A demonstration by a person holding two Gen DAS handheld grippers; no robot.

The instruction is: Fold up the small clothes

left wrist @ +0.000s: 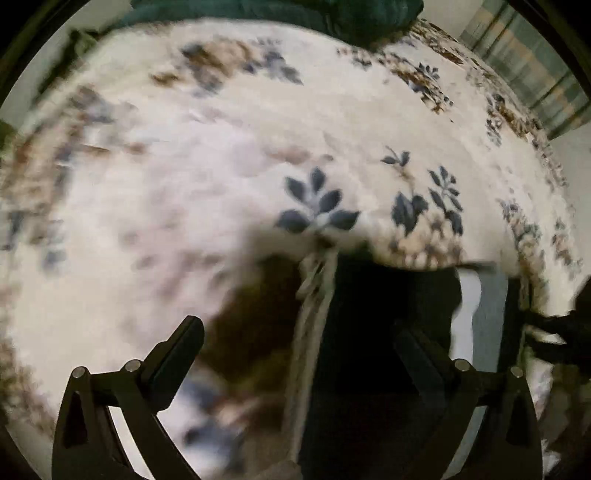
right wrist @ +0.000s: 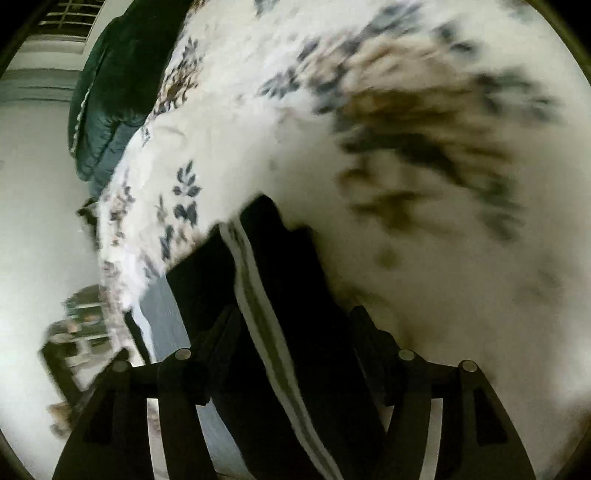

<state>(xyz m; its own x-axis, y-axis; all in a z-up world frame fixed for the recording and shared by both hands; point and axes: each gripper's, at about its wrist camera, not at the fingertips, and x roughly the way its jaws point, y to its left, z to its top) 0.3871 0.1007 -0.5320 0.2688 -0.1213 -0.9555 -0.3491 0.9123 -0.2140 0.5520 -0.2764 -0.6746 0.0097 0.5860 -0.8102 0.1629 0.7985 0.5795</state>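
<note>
A black garment (left wrist: 388,302) with white side stripes (left wrist: 314,314) lies on the floral blanket (left wrist: 221,147) at the bed's edge. My left gripper (left wrist: 299,332) is open wide just above it. Its left finger (left wrist: 184,343) is over bare blanket and its right finger (left wrist: 413,343) is over the black cloth. In the right wrist view the same garment (right wrist: 280,251) runs lengthwise between the fingers of my right gripper (right wrist: 293,317), its white stripes (right wrist: 255,295) down the middle. The jaws stand apart around the cloth and do not pinch it. Both views are motion-blurred.
A dark green padded quilt (left wrist: 332,14) (right wrist: 110,92) lies at the far end of the bed. The blanket (right wrist: 406,258) drops off at the bed edge (right wrist: 122,288) to a pale floor (right wrist: 37,184). Blurred furniture (right wrist: 74,332) stands beside the bed.
</note>
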